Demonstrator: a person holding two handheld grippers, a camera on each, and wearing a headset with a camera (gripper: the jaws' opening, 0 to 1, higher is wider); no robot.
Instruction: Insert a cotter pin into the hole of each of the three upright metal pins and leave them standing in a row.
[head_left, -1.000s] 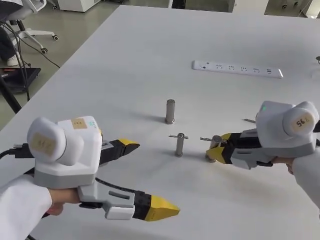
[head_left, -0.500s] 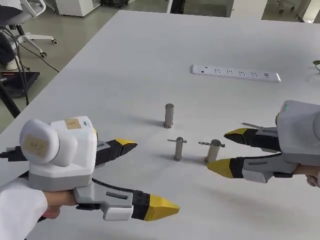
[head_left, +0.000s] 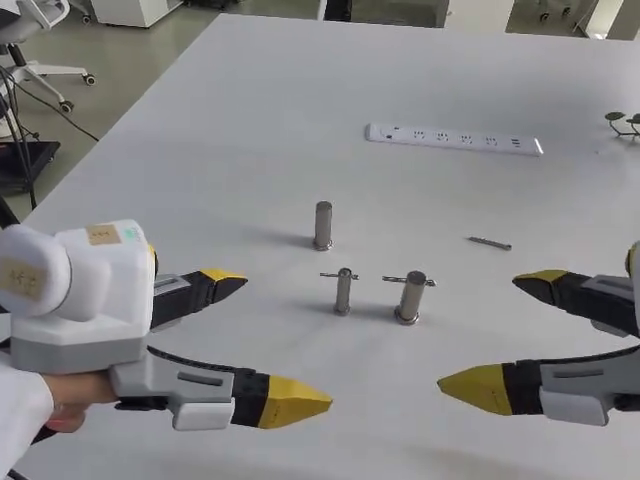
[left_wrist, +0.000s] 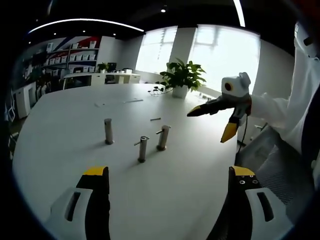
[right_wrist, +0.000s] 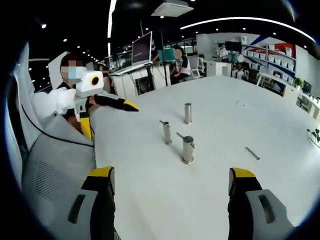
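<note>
Your left hand-held gripper (head_left: 280, 340), right hand-held gripper (head_left: 482, 332): jaws spread, empty | loose cotter pin (head_left: 490, 242): likely light, slippery; pinch it mid-shaft.

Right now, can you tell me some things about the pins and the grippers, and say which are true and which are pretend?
1. Every pin has a cotter pin through it. False: the far pin has none; the middle pin and the right pin each have one.
2. A loose cotter pin lies on the table. True.
3. One hand-held gripper is holding a pin. False: the right hand-held gripper is open and empty, and so is the left hand-held gripper.
4. A power strip lies beyond the pins. True.
5. One pin has tipped over. False: all three stand upright.
</note>
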